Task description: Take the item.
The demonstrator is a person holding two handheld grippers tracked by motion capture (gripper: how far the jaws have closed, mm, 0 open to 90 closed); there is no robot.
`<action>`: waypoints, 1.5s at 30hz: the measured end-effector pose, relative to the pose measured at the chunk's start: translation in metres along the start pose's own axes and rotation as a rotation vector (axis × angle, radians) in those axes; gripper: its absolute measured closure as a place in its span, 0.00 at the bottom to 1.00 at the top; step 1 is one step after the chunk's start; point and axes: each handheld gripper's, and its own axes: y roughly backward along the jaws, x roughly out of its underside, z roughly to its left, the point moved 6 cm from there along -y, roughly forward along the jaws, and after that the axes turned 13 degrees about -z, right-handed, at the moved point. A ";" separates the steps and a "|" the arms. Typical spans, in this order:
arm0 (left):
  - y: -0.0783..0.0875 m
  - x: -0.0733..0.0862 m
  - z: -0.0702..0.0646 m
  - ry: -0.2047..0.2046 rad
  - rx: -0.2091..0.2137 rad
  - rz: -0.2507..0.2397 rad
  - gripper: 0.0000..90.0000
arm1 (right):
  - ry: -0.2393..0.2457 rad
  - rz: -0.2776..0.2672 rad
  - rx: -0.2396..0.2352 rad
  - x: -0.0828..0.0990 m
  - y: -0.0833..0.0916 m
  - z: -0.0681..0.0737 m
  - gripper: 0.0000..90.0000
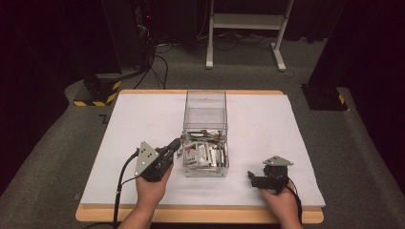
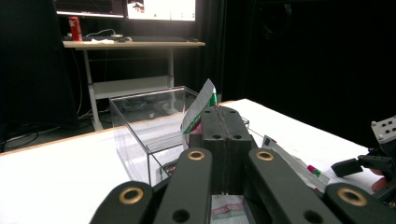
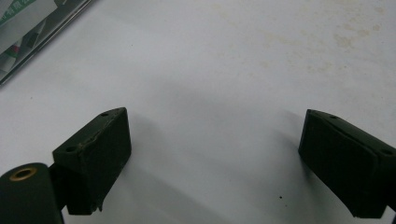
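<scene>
My left gripper point(image 2: 223, 116) has its jaws pressed together, and a thin white packet point(image 2: 200, 108) with red and green print is pinched between them; its upper end sticks up past the jaw tips and tilts away to the left in the left gripper view. From above, the left gripper point(image 1: 177, 145) sits at the near left corner of the clear plastic box point(image 1: 205, 102), its jaws pointing toward the box's left wall, just beside the rim. My left hand point(image 1: 152, 188) holds the gripper body from below, with the grey three-cornered plate point(image 1: 145, 157) on top and the cable point(image 1: 120, 183) trailing back to the near edge of the counter point(image 1: 138, 124).

The box is long and see-through. Its near half holds a loose heap of packets point(image 1: 206, 151) of the same white, red and green kind; its far half looks bare.

My right gripper point(image 3: 212, 158) has its jaws standing wide apart with nothing between them, just above the white counter top point(image 3: 233, 70). In the high view, the right gripper point(image 1: 253, 177) rests low on the counter, near the front right of the box but well apart from it, jaws pointing left, with my right hand point(image 1: 282, 202) behind it. A corner of the box with packets point(image 3: 28, 28) shows at the upper left of the right gripper view.
</scene>
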 end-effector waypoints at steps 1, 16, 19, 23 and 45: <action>0.000 0.000 0.001 -0.001 -0.001 -0.001 1.00 | -0.001 0.002 0.000 0.000 0.000 0.000 0.10; 0.003 0.000 0.016 0.011 -0.029 -0.002 1.00 | 0.002 0.000 0.001 0.000 0.000 0.000 0.10; 0.004 0.001 0.020 0.013 -0.037 0.002 1.00 | -0.002 0.002 0.000 0.000 0.000 0.000 0.10; 0.005 0.003 0.025 0.019 -0.044 0.004 1.00 | -0.002 0.002 -0.001 0.000 0.000 0.000 0.10; 0.019 0.018 0.060 0.018 -0.120 0.040 1.00 | 0.000 0.001 0.000 0.000 0.000 0.000 0.10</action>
